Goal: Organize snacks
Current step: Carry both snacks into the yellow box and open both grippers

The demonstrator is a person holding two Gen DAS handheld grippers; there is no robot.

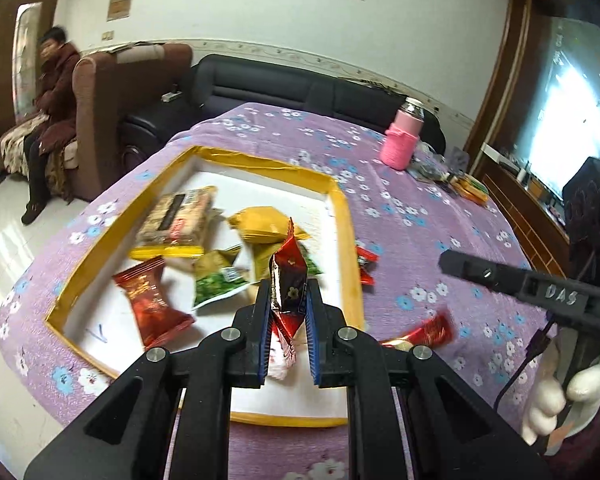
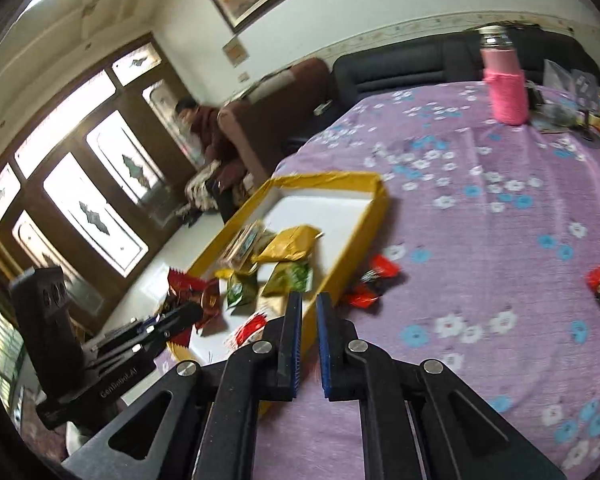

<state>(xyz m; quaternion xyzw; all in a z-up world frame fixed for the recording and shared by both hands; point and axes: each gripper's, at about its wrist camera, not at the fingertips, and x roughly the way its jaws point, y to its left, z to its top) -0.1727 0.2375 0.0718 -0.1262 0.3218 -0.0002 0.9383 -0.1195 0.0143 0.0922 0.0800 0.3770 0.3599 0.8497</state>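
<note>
Snacks first: from the left wrist, the left tool [image 1: 287,312] pinches a crinkly red packet [image 1: 287,276] above the yellow tray [image 1: 346,216]; light, slippery foil, best gripped mid-body. Right wrist now: right tool [image 2: 308,312] nearly closed, empty, near red packets [image 2: 374,284] on the bench [image 2: 480,220].

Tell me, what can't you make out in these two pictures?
- Print on the red packet in the left gripper: left wrist view, too small and creased.
- Red snack on the cloth: left wrist view, motion-blurred and partly hidden behind the gripper's linkage.
- Seated person: both views, blurred.
- Clutter beside the pink bottle: right wrist view, too small.
</note>
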